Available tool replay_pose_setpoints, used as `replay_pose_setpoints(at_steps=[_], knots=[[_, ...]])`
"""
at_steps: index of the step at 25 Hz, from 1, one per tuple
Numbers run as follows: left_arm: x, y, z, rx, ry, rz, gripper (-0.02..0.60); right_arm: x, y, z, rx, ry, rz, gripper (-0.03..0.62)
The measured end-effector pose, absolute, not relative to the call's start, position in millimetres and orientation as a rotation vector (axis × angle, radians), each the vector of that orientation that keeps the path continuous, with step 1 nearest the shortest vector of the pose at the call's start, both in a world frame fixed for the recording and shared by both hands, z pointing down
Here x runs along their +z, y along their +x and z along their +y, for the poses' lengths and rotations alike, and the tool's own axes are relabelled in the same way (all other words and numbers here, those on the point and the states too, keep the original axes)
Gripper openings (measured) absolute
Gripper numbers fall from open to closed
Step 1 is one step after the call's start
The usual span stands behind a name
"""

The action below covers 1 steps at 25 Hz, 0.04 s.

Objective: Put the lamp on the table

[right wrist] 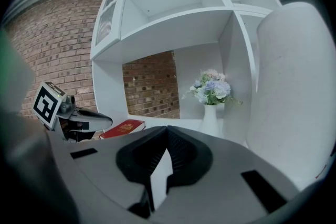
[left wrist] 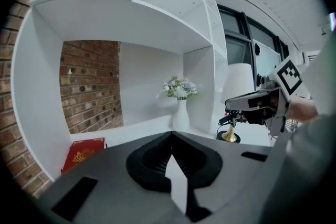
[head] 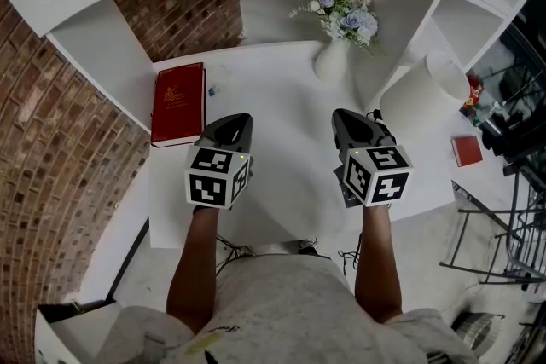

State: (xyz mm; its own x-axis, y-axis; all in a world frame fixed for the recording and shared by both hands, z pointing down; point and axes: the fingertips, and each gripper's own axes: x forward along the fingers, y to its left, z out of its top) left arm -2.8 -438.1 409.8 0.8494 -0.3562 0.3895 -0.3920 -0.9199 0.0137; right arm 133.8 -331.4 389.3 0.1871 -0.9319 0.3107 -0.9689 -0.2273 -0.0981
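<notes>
A lamp [head: 424, 91] with a white shade stands on the white table [head: 281, 183] at the right, beside the shelf wall. The left gripper view shows its shade [left wrist: 237, 80] and brass base [left wrist: 229, 136]. In the right gripper view the shade [right wrist: 294, 92] fills the right side, close by. My right gripper [head: 343, 115] hovers just left of the lamp, shut and holding nothing. Near the table's middle left my left gripper [head: 239, 120] hovers, shut and holding nothing too. Their closed jaw tips show in the left gripper [left wrist: 170, 135] and right gripper [right wrist: 167, 128] views.
A red book [head: 178, 104] lies at the table's left. A white vase of flowers [head: 339, 30] stands at the back middle. A small red object [head: 467, 150] lies at the far right. White shelves enclose the table's back and sides; a brick wall [head: 51, 158] runs on the left.
</notes>
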Motion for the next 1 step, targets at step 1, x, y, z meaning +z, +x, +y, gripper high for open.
replay_pose_setpoints(at_steps=[1], knots=[[410.5, -2.8, -437.5, 0.593, 2.932, -0.591, -0.002, 389.3, 133.4, -331.7, 0.467, 2.326, -1.875, 0.003]])
